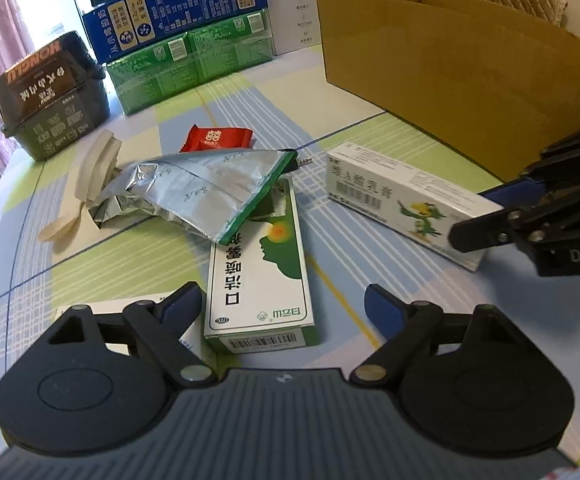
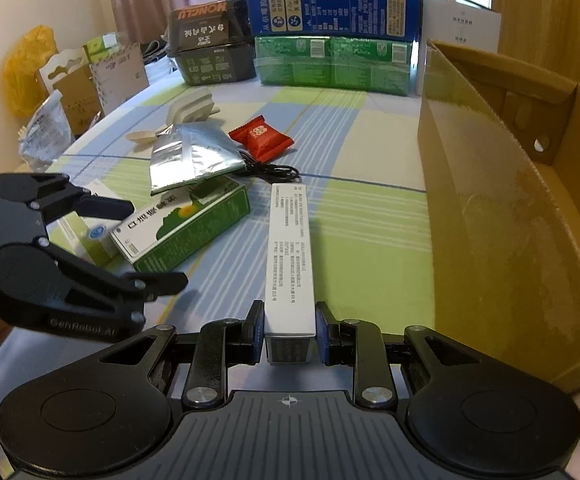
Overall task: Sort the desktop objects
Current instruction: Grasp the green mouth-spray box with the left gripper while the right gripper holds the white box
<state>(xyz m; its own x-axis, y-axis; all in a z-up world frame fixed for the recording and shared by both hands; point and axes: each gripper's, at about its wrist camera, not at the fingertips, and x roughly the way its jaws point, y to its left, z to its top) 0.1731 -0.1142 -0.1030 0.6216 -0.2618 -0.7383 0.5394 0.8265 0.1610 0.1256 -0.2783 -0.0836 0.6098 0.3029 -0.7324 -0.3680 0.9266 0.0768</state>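
**Tube box gripped; green box next**

Left wrist: left gripper [image 1: 284,306] spread, empty, over near end of green box [image 1: 260,268], mid-table. Straddle its narrow sides squarely before closing.

Right wrist: right gripper [image 2: 288,334] pinching tube box [image 2: 290,256] by its near end; carton [image 2: 501,200] along right edge. Lift level to clear wall.

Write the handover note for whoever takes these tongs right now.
Right tongs: shut on the near end of the long white ointment box, beside the open cardboard box.
Left tongs: open, holding nothing, over the near end of the green-and-white spray box.
On the table: foil pouch lying on the spray box's far end, red candy, black cable, pale spoon.
Done: nothing visibly sorted.
Left: probably box the ointment, then the rest.
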